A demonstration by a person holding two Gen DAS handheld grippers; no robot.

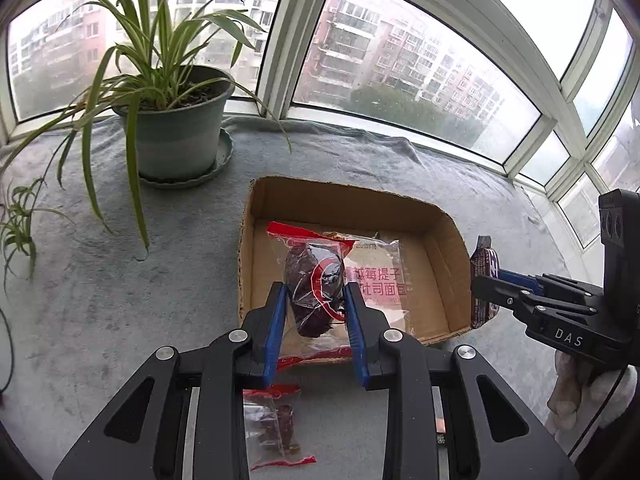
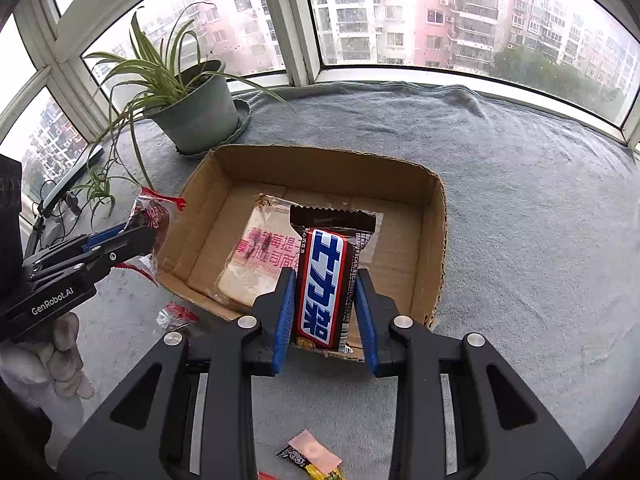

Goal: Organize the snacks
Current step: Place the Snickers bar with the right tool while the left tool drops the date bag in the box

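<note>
An open cardboard box (image 1: 448, 264) (image 2: 434, 240) sits on the grey cloth with a wrapped bread pack (image 1: 384, 280) (image 2: 256, 260) inside. My left gripper (image 1: 316, 292) (image 2: 150, 236) is shut on a clear red-edged packet of dried dates (image 1: 312, 280) (image 2: 150, 216), held over the box's near-left edge. My right gripper (image 2: 324, 284) (image 1: 478, 288) is shut on a brown chocolate bar (image 2: 326, 284) (image 1: 484, 264), held upright over the box's near-right edge.
A potted spider plant (image 1: 176, 136) (image 2: 196, 116) stands behind the box on the left. A second date packet (image 1: 276, 424) (image 2: 176, 316) lies on the cloth in front of the box. Small candies (image 2: 312, 456) lie near me. Windows ring the ledge.
</note>
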